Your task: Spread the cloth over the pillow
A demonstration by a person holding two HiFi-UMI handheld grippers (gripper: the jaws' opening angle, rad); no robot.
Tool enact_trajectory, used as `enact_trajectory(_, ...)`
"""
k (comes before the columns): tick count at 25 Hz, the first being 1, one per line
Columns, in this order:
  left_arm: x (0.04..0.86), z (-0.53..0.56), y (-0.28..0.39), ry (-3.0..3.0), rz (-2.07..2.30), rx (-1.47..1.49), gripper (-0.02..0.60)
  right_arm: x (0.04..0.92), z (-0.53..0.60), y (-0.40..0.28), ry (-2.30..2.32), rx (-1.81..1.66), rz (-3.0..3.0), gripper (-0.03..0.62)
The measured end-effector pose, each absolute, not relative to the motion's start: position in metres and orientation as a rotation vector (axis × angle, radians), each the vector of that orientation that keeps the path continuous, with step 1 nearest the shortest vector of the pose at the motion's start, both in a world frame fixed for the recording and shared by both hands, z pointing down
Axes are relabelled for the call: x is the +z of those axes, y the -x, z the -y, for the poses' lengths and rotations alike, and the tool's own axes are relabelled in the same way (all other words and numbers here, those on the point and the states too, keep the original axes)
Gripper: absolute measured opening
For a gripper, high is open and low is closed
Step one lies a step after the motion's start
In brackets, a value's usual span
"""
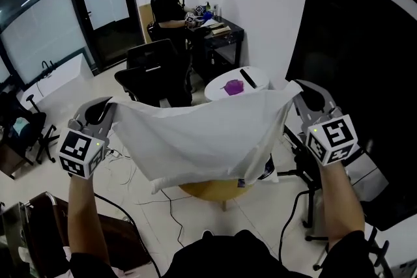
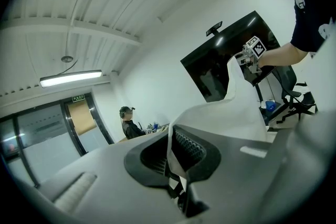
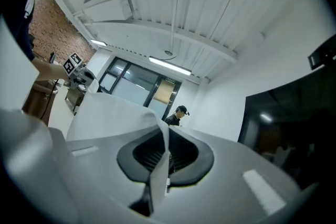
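Observation:
A white cloth point(image 1: 202, 137) hangs in the air, stretched between both grippers at chest height. My left gripper point(image 1: 107, 107) is shut on its left corner, my right gripper point(image 1: 296, 89) on its right corner. In the left gripper view the cloth's edge point(image 2: 210, 113) runs out from between the shut pads of the left gripper point(image 2: 173, 157) toward the other hand. In the right gripper view a cloth fold point(image 3: 115, 118) is pinched in the right gripper point(image 3: 164, 153). Below the cloth's sagging lower edge a tan round seat or tabletop point(image 1: 215, 191) shows. The pillow is hidden behind the cloth.
A person point(image 1: 168, 3) sits at a dark desk point(image 1: 218, 32) in the back. Black office chairs point(image 1: 153, 71) and a small round white table point(image 1: 251, 81) with a purple object point(image 1: 233, 86) stand beyond the cloth. A large black panel point(image 1: 355, 42) fills the right. Cables point(image 1: 171, 208) cross the floor.

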State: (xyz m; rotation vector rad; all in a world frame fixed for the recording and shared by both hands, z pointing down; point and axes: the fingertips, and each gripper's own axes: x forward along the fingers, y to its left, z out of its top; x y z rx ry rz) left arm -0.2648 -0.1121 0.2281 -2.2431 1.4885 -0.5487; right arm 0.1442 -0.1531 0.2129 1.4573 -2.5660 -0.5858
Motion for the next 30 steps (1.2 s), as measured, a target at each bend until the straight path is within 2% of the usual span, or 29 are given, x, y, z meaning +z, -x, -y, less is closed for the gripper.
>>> enact_trajectory(17, 0.203, 0.295, 0.299, 2.177, -1.596, -0.559, 0.0, 0.186, 0.352, -0.145, -1.415, -0.654, 2.504, 0.009)
enact_trajectory(30, 0.216, 0.43, 0.334, 2.198, -1.572, -0.615, 0.0, 0.204, 0.493, -0.115, -1.434, -0.595, 2.433, 0.009)
